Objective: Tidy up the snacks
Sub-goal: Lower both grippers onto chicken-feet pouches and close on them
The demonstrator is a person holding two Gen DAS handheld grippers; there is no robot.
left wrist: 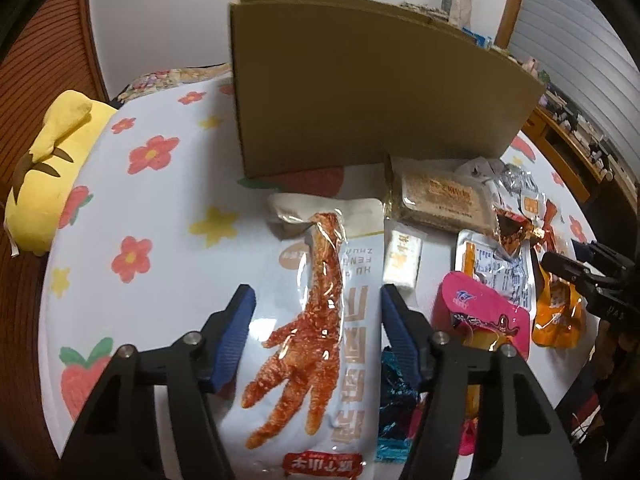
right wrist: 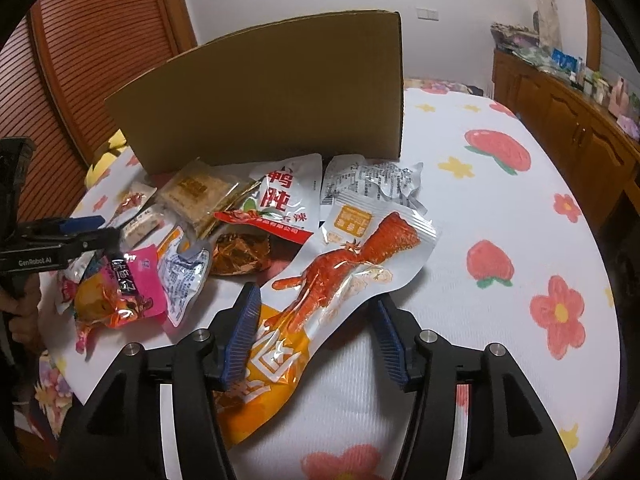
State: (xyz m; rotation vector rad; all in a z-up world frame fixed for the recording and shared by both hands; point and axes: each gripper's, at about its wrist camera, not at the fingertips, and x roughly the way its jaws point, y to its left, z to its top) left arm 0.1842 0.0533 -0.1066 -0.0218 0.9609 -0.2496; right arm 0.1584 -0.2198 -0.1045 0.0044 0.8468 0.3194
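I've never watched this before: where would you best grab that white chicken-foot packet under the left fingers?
Probably across its narrow width, straight down from above: the white chicken-foot packet lies flat and lengthwise between the left gripper's open fingers, both long edges free.

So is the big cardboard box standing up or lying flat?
Standing up. The box sits on the flowery sheet with its tall brown side upright behind the snack packets. Whether anything is inside, cannot tell.
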